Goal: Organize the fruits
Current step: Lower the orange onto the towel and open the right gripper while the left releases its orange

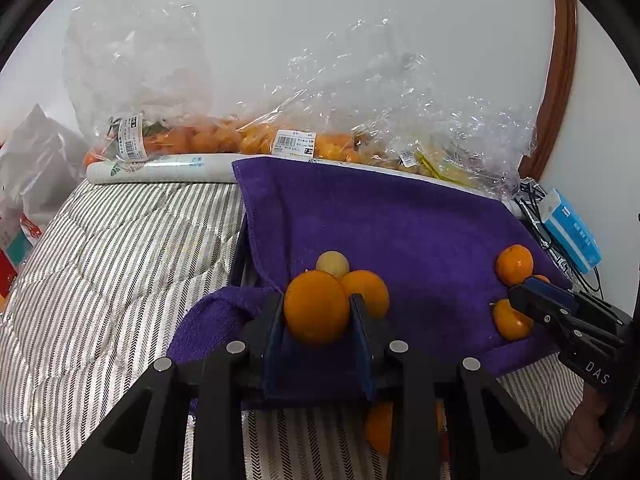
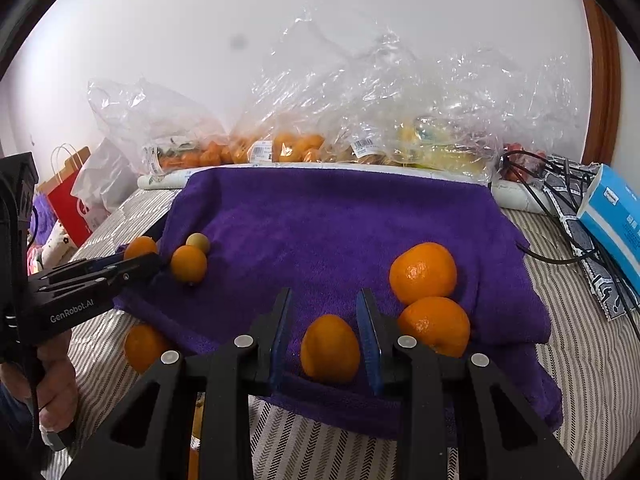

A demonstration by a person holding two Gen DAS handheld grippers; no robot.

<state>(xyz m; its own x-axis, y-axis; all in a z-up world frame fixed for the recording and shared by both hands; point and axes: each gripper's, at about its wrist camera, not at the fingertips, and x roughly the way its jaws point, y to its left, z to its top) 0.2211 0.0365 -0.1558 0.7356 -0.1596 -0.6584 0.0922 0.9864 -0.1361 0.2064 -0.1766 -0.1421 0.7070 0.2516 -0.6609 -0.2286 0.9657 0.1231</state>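
On a striped bed, a purple towel (image 2: pixel 340 224) gathers loose fruit: the left gripper (image 1: pixel 318 308) jaws pinch an orange (image 1: pixel 316 306) beside two others, apparently grouping them, while the right gripper (image 2: pixel 326 320) jaws straddle another orange (image 2: pixel 330 348), spread.

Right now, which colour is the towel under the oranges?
Purple towel; right wrist view shows it best.

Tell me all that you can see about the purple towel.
The purple towel is thick, fluffy terry cloth, deep violet. It lies draped over a raised, hidden support on the striped bedding, sloping toward the cameras, with folded, bunched edges in front. Loose oranges rest on it, one between the right gripper's open fingers. The left gripper holds an orange above its front-left part. Plastic fruit bags sit behind it.
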